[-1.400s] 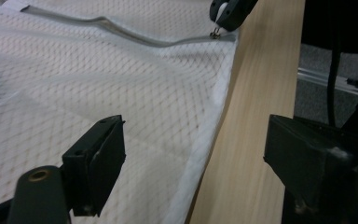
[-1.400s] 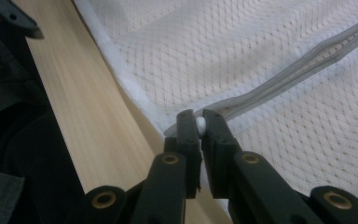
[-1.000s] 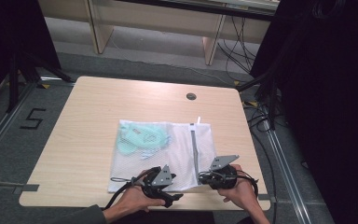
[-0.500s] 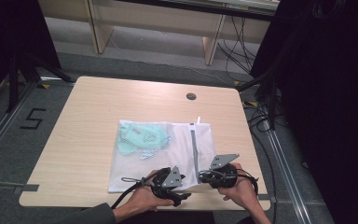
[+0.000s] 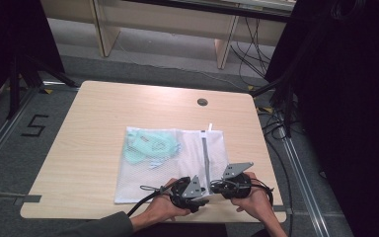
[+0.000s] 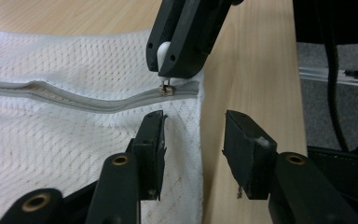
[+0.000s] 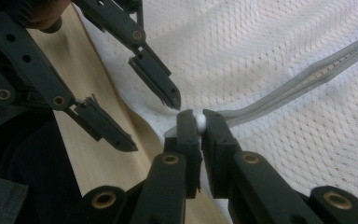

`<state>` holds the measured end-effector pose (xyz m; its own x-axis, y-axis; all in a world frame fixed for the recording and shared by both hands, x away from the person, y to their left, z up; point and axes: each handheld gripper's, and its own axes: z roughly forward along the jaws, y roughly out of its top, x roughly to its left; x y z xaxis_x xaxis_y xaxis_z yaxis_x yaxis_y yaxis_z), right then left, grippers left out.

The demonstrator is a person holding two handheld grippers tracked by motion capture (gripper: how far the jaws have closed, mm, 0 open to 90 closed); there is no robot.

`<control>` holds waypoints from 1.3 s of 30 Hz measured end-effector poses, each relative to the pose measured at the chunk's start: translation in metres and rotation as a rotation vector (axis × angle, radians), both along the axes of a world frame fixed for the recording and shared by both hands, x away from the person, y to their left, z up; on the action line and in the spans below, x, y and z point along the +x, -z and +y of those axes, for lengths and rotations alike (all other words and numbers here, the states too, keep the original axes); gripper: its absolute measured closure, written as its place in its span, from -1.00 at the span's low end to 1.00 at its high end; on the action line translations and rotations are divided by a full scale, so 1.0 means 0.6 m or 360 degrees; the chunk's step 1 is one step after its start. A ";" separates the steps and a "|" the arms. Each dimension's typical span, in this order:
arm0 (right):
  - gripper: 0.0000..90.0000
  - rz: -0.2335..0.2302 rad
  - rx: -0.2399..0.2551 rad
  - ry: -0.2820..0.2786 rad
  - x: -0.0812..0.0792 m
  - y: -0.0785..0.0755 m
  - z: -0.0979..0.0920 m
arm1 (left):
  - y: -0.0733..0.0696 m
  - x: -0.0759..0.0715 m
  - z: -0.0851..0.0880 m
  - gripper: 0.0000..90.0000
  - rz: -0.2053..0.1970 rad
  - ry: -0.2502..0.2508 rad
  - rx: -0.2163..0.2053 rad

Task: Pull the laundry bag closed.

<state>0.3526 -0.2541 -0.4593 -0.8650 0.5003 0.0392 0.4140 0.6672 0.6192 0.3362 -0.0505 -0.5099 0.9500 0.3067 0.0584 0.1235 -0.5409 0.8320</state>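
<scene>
A pale wooden table [image 5: 103, 133] filled the middle of the frame, a round dark grommet [image 5: 202, 102] near its far edge. Around it lay grey floor — a black "5" [image 5: 33, 126] marked at the left. Light wooden shelving legs [image 5: 103, 27] stood along the top, black cables [image 5: 271, 118] trailed at the right, and dark drapes [image 5: 345, 113] hung on both sides.

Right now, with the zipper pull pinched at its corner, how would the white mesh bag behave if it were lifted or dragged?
The mesh bag is probably floppy: its fabric ripples beside the zipper. It likely weighs little, holding only thin green items, so dragging may slide it across the table. The left tool, jaws just closing, straddles the bag's edge; the right tool pinches the pull.
</scene>
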 end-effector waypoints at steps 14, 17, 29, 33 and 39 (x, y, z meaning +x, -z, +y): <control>0.92 0.0023 0.0007 0.0015 -0.002 0.001 0.001 | 0.004 0.006 -0.003 0.83 0.0042 -0.0004 0.0033; 0.92 0.0015 -0.0031 -0.0011 0.000 0.001 0.000 | 0.003 0.006 -0.003 0.95 0.0016 0.0027 0.0071; 0.92 0.0049 -0.0012 -0.0006 0.009 0.010 0.002 | 0.004 0.005 -0.002 0.97 -0.0057 0.0090 0.0132; 0.92 0.0103 -0.0009 0.0017 0.010 0.015 0.004 | 0.006 0.005 -0.002 0.98 -0.0019 0.0080 0.0110; 0.92 0.0122 -0.0052 0.0014 0.018 0.020 0.004 | 0.008 0.002 -0.004 0.98 -0.0009 0.0087 0.0100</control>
